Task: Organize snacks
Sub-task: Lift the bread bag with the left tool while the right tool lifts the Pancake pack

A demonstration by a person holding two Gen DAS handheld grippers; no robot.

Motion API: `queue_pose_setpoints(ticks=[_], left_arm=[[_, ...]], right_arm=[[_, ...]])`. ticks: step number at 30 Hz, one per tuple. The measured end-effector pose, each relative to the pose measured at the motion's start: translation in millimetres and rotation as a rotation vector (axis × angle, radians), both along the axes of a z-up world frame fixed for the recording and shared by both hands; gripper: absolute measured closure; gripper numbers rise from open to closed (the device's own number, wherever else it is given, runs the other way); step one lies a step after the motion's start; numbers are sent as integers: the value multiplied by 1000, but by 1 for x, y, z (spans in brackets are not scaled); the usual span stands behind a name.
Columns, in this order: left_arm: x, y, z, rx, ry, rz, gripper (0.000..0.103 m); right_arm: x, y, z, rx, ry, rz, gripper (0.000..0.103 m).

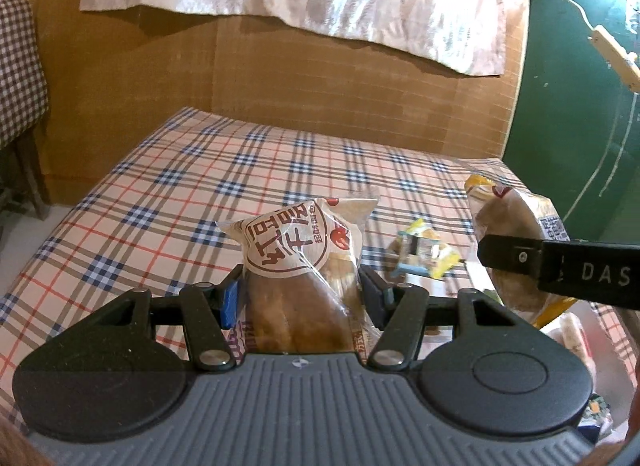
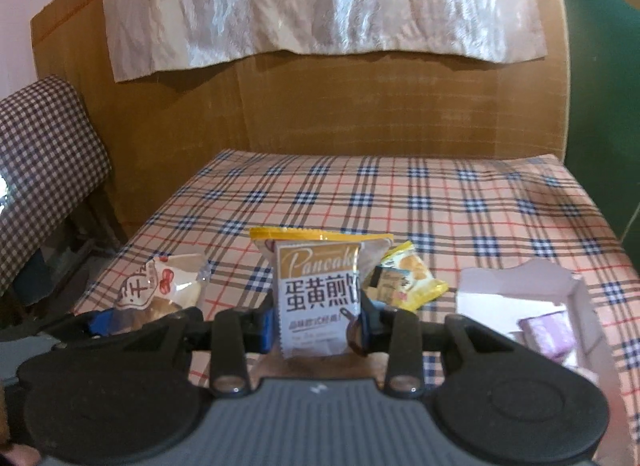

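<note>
The left gripper (image 1: 300,298) clamps a bread packet (image 1: 304,266) at twelve o'clock. The right gripper (image 2: 316,322) pinches a pancake packet (image 2: 318,298) upright. Behind it, at one o'clock, a yellow snack packet (image 2: 408,282) lies on the plaid tablecloth (image 2: 440,201); a white box (image 2: 520,306) sits at three.

bread pack (image 1: 298,250) upright (clear wrap) | pancake packet (image 2: 318,298) upright

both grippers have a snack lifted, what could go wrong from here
1. The left gripper pinches the bread bag low, so its top-heavy end may flop or slip.
2. The right gripper holds the pancake pack by thin wrapper; it might slide.
3. Both loads hang close, so they could collide.
</note>
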State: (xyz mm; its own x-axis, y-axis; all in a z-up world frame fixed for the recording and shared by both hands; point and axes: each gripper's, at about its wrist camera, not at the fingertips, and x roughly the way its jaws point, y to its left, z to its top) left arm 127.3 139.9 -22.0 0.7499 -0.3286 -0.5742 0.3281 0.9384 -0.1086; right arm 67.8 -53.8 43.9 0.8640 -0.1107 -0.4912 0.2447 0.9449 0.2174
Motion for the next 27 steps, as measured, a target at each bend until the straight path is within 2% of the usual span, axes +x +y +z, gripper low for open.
queue_pose_setpoints(ticks=[11, 19, 27], left_arm=[[-40, -25, 18, -4, -30, -66, 30], [-51, -46, 24, 0, -46, -116, 30], [-60, -67, 30, -8, -23, -176, 30]], right_arm=[[-51, -5, 13, 0, -40, -55, 68], [-84, -19, 21, -11, -70, -96, 68], [-111, -40, 27, -2, -94, -139, 68]])
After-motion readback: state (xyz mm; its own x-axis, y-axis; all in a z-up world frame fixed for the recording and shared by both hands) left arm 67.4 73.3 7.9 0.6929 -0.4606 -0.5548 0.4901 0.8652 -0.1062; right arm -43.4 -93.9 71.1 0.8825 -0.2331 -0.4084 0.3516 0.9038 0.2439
